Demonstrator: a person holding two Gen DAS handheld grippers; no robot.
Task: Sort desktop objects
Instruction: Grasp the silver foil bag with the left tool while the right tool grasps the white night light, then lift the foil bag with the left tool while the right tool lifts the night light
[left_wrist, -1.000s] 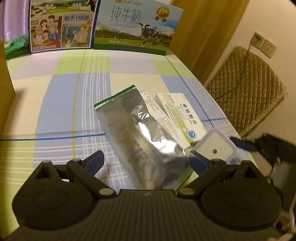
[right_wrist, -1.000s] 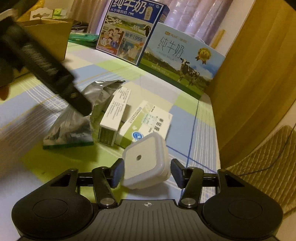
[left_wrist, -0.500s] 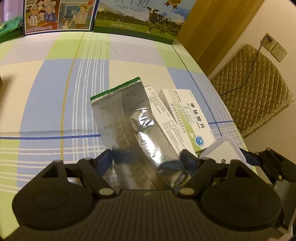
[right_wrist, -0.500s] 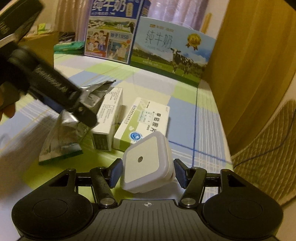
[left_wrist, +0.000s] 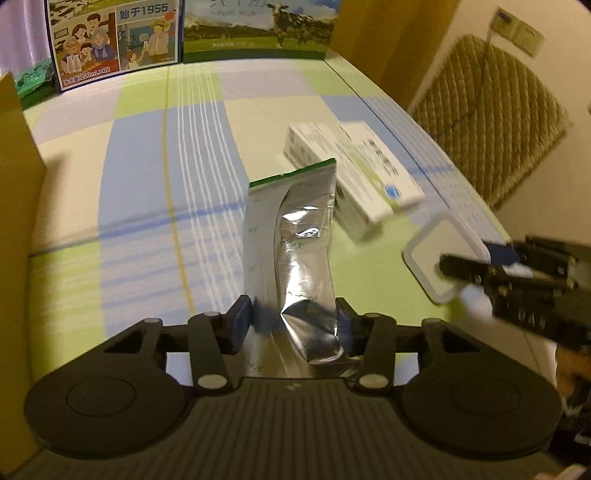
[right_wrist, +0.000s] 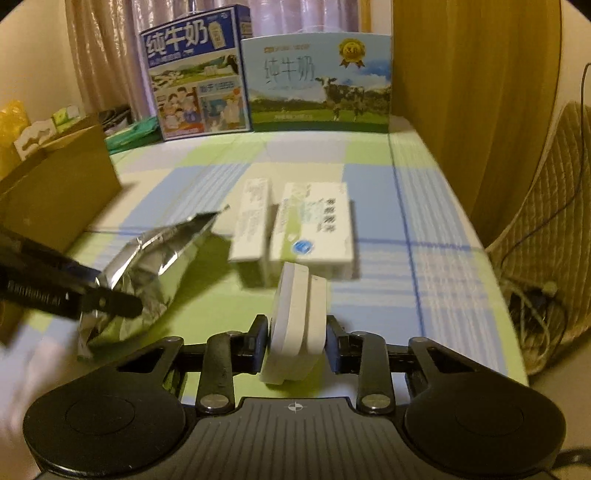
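At the far left a cardboard box (right_wrist: 55, 184) is seen, nearer to the left gripper (left_wrist: 291, 325), which is pinched on one foil pouch (left_wrist: 291, 240) held off the table, its long axis pointing away from the fingers. Two medicine boxes (right_wrist: 314, 225) lie side by side mid-table. One white plug-in device (right_wrist: 299, 321) is clamped edgewise in the right gripper (right_wrist: 295, 341).

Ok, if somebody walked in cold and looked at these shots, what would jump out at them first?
Probably the shiny silver foil pouch with a green top edge, pinched in the left hand-held gripper above the checked tablecloth. Next, the white square plug-in device clamped on edge in the right hand-held gripper. Behind them, two bright milk cartons stand at the table's far edge, with two medicine boxes lying mid-table.
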